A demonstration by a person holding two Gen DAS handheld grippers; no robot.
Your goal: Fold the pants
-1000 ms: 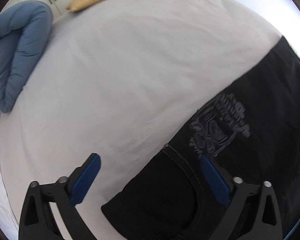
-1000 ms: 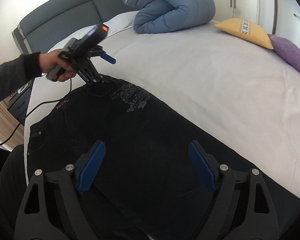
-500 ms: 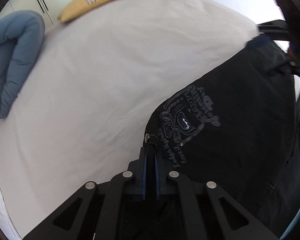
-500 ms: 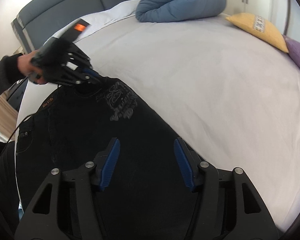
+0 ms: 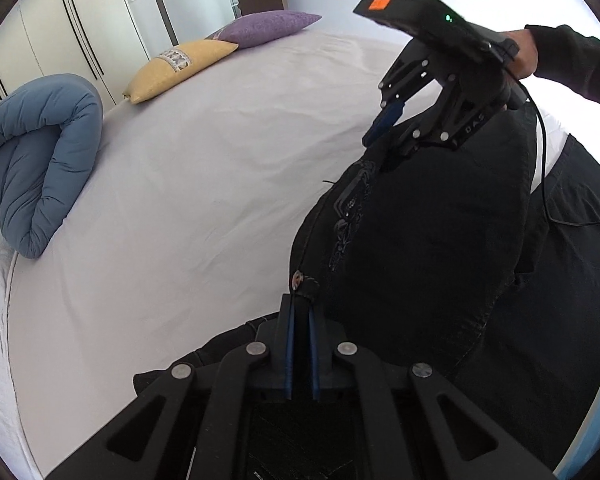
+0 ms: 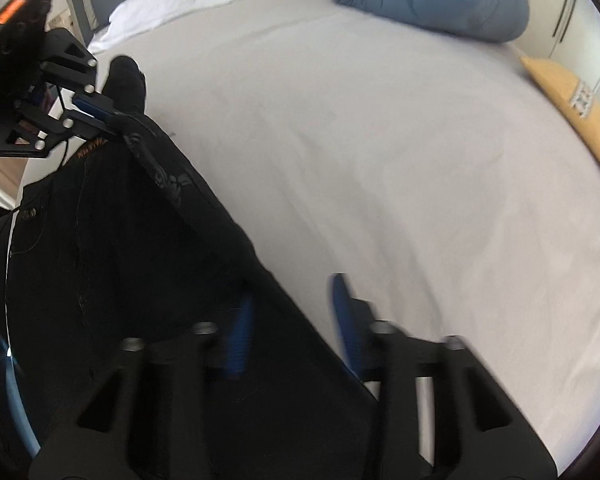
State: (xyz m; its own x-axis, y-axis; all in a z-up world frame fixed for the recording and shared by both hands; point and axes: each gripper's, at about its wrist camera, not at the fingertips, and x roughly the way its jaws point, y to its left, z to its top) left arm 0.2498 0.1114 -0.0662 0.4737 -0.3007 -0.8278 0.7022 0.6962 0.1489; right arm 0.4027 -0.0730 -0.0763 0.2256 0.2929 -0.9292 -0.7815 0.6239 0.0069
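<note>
We lift pants [image 5: 420, 240] off bed [image 5: 204, 184]: left gripper [image 5: 300, 312] fingers now pinching waistband, right gripper [image 6: 290, 316] fingers narrower, not yet closed on leg edge

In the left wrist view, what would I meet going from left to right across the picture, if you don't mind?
blue duvet → yellow pillow → purple pillow → black pants held by the left gripper → person's hand
</note>
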